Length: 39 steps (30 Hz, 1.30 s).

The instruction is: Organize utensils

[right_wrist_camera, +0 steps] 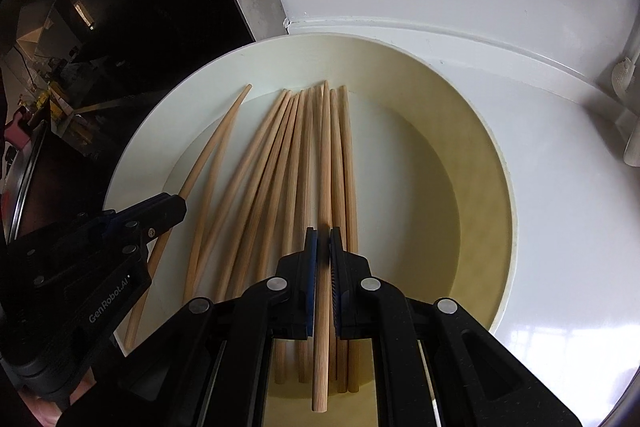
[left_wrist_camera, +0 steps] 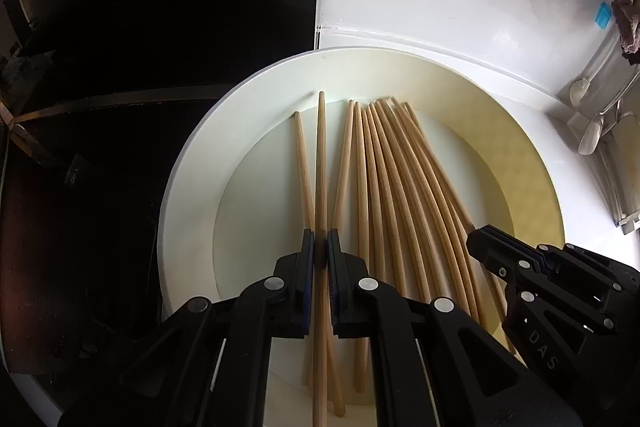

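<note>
Over plate (right_wrist_camera: 132,131) w/ chopsticks (right_wrist_camera: 256,179) (right side bare), both grippers clamp one.

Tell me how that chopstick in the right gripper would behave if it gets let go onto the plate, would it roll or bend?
The chopstick in the right gripper looks like a round, straight wooden stick, so it would probably stay stiff. Its round section suggests it could roll on the smooth plate, though the other chopsticks lying close beside it would likely stop it. It seems thin and light.
</note>
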Each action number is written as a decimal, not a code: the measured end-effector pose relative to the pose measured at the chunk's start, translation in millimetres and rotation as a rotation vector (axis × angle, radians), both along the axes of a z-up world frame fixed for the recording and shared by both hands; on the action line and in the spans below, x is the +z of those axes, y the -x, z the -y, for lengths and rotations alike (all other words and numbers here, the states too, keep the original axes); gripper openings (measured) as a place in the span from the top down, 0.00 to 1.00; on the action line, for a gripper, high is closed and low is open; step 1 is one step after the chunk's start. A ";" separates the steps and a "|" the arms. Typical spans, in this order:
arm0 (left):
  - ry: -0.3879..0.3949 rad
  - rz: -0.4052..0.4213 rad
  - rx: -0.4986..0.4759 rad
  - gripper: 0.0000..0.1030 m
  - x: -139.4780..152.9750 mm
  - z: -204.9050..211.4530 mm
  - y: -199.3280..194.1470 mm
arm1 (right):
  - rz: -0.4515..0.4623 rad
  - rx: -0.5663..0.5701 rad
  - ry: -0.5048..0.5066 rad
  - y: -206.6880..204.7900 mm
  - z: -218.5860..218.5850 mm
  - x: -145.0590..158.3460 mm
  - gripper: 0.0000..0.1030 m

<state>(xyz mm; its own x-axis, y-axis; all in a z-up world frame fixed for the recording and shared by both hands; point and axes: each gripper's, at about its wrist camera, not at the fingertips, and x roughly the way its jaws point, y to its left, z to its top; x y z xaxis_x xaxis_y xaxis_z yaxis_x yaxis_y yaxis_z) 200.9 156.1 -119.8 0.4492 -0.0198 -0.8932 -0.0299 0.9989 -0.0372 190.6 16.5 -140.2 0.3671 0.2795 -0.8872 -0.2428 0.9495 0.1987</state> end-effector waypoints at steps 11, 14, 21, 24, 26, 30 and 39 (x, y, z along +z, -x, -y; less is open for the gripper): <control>-0.041 0.048 0.046 0.30 18.9 -2.1 20.8 | 0.053 -0.037 -0.010 18.3 18.0 23.1 0.88; -0.050 0.049 0.055 0.27 24.9 -2.4 30.0 | 0.072 -0.031 -0.015 27.9 19.2 31.6 0.75; -0.067 0.074 0.061 0.21 41.3 0.5 53.7 | 0.119 -0.030 0.026 56.4 23.9 46.8 0.60; -0.063 0.087 0.074 0.21 48.0 1.9 61.2 | 0.129 -0.027 0.026 67.0 28.6 53.3 0.59; -0.062 0.095 0.082 0.21 52.5 3.1 66.3 | 0.133 -0.027 0.026 70.9 31.3 57.4 0.55; -0.070 0.111 0.092 0.16 59.3 6.4 74.7 | 0.132 -0.036 0.016 75.8 37.8 63.9 0.52; -0.079 0.141 0.101 0.13 75.2 16.5 91.2 | 0.127 -0.034 0.011 81.4 44.5 70.2 0.49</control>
